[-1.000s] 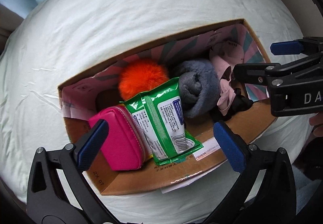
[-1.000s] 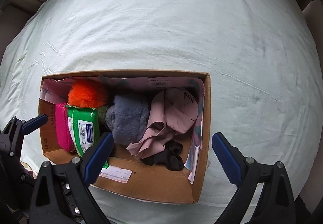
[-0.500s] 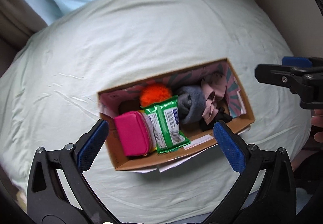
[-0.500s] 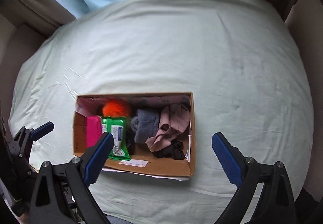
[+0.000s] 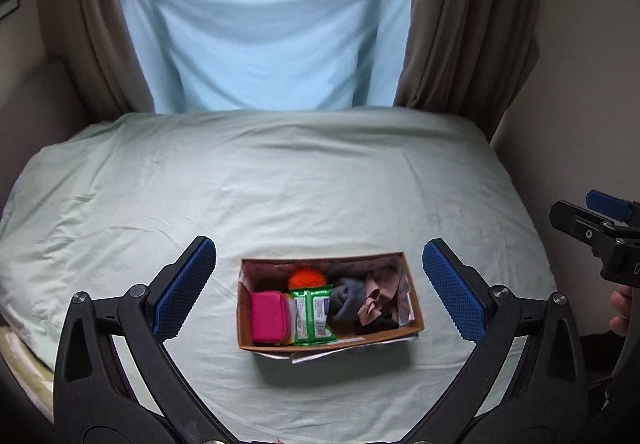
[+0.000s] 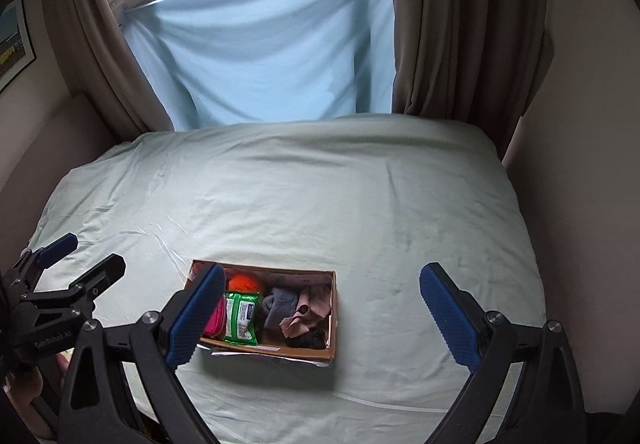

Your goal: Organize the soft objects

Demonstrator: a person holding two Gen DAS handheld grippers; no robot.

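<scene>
A cardboard box [image 5: 332, 344] sits on the pale green bed near its front edge; it also shows in the right wrist view [image 6: 304, 353]. Inside lie a pink pouch [image 5: 269, 317], a green wipes pack [image 5: 313, 314], an orange pom-pom [image 5: 307, 277], a grey fuzzy sock [image 5: 348, 298], a pink cloth [image 5: 376, 298] and a black item [image 6: 308, 340]. My left gripper [image 5: 320, 290] is open and empty, held well back above the box. My right gripper [image 6: 320, 318] is open and empty, also held back above the box.
The bed [image 5: 320, 184] fills the middle of both views. A light blue sheet [image 5: 264, 36] hangs over the window, with brown curtains [image 5: 468, 16] on both sides. Walls close in left and right of the bed.
Both grippers have pulled far back and up from the box, which now looks small. The window, blue sheet and curtains have come into view. Both stay open and empty.
</scene>
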